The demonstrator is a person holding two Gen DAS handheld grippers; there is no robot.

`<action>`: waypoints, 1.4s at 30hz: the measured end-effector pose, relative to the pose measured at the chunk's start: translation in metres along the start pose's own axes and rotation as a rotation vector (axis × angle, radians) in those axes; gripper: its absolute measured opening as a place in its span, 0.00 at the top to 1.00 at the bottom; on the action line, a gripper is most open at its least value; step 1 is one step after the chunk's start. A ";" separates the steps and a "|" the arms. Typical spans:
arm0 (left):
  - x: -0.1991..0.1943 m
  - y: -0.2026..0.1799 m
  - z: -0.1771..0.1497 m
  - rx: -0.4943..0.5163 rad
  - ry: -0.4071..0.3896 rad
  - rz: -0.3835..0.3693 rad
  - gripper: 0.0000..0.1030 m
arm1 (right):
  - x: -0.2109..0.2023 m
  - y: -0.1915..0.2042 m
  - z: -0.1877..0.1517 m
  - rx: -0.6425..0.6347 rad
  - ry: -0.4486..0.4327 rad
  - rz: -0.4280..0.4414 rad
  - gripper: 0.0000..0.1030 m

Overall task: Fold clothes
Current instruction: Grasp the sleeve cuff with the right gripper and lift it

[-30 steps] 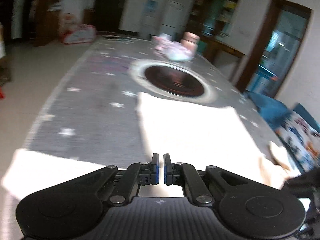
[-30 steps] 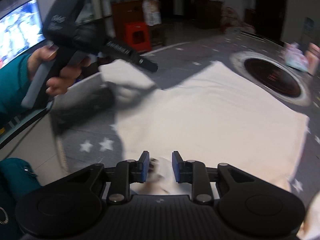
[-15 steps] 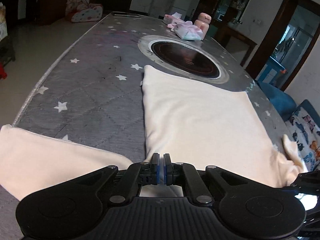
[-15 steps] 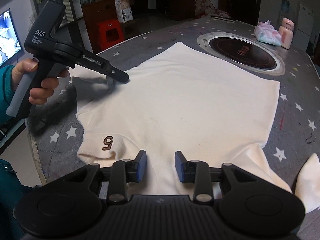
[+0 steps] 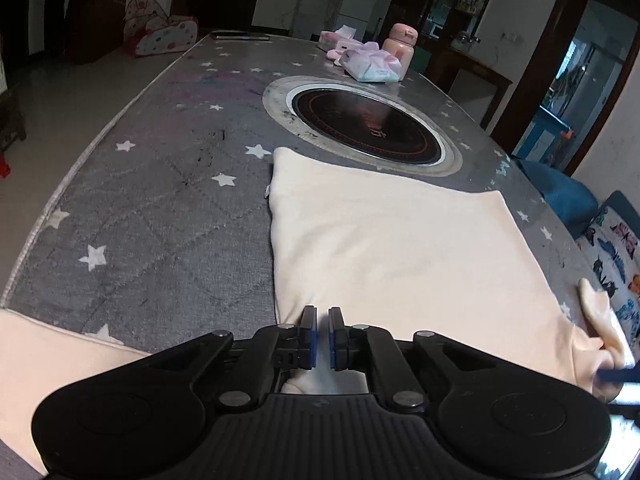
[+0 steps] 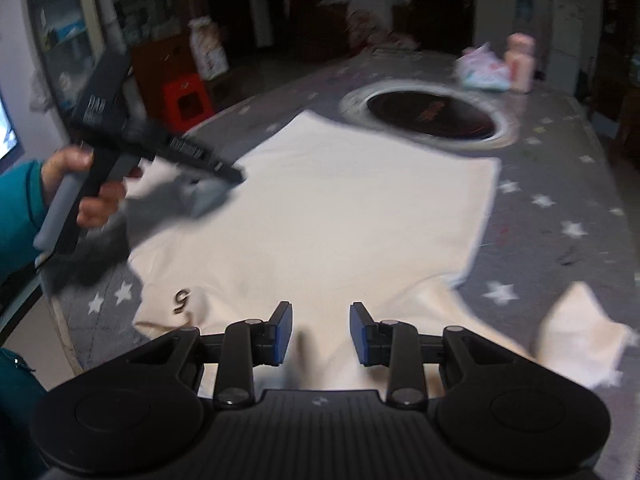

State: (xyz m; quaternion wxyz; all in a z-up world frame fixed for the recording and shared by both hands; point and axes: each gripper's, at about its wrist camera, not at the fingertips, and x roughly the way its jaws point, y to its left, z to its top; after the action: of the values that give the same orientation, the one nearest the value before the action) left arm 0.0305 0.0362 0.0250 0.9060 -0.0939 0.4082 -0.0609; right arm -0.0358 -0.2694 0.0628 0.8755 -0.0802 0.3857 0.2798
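Cream shirt (image 6: pixel 340 216) lies spread flat on the grey star-print table cover (image 5: pixel 152 208), body at centre, hem toward 12 o'clock just short of the round dark cooktop (image 5: pixel 368 128). Right wrist view, at 9 o'clock: left hand (image 6: pixel 86 184), teal cuff, holds the left gripper (image 6: pixel 236 172) by its grip, tip low over the shirt's side edge; contact cannot be confirmed owing to blur. At 7 o'clock a dark "9"-like mark (image 6: pixel 182 298) sits on the fabric. At 6 o'clock the right gripper (image 6: pixel 320 334) has its fingers spread wide, nothing between them, shirt fabric below. At 4 o'clock one sleeve (image 6: pixel 580 336) lies crumpled on the cover. Left wrist view: left gripper (image 5: pixel 322 338) fingers nearly together with a narrow gap, no cloth visibly pinched; fabric lies just beneath. At 8 o'clock the other sleeve (image 5: pixel 44 356) lies flat. At 1 o'clock, beyond the cooktop, a tissue pack (image 5: pixel 372 66) sits beside a pink bottle (image 5: pixel 400 46).
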 end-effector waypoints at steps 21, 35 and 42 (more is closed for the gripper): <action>0.003 -0.012 -0.002 0.065 -0.009 0.035 0.82 | 0.031 -0.124 -0.002 0.261 0.040 -0.319 0.74; 0.004 -0.015 -0.001 0.086 -0.018 0.026 0.75 | -0.062 -0.111 -0.031 0.248 -0.062 -0.537 0.97; 0.004 -0.022 0.000 0.113 -0.009 0.026 0.67 | -0.079 -0.114 -0.078 0.323 0.033 -0.629 0.95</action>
State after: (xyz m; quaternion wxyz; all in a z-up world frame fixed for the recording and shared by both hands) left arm 0.0324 0.0136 0.0265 0.9125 -0.0375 0.4010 -0.0718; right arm -0.0648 -0.4258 0.0573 0.9139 -0.0600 0.3955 -0.0693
